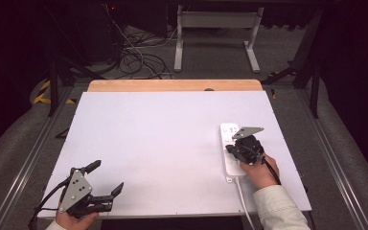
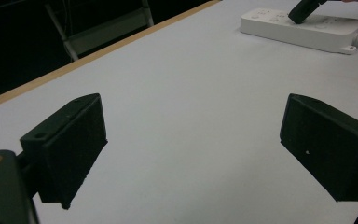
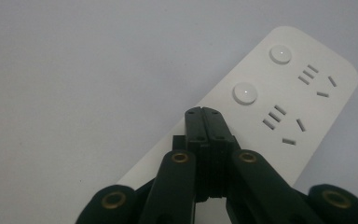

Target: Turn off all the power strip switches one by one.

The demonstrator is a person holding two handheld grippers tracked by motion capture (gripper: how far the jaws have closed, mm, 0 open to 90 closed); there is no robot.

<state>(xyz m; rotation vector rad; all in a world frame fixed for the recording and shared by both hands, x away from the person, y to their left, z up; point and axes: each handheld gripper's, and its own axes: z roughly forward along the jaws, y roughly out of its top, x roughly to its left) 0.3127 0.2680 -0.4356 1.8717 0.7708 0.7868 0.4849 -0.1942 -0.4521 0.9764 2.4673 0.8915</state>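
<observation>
From above, the power strip (image 1: 231, 152) lies at the right side of the table (image 1: 163, 143), its long axis running from the near edge toward the far one, cord trailing off the near end toward the person. The right gripper (image 1: 237, 149) sits right over its middle, so that hand is plainly the nearer; the left gripper (image 1: 106, 178) hangs well apart at the near left corner, jaws spread wide.

Along the left gripper (image 2: 193, 140), both pads stand far apart with bare table between them, and the strip (image 2: 303, 30) lies off ahead and to the right, the other gripper's tip down on it.

Along the right gripper (image 3: 207, 122), the jaws are pressed tight together with nothing between them, tip over the strip (image 3: 279, 102). The nearest round button (image 3: 244, 93) lies just ahead of the tip, a second one farther on along the strip's length; a press there looks likely.
</observation>
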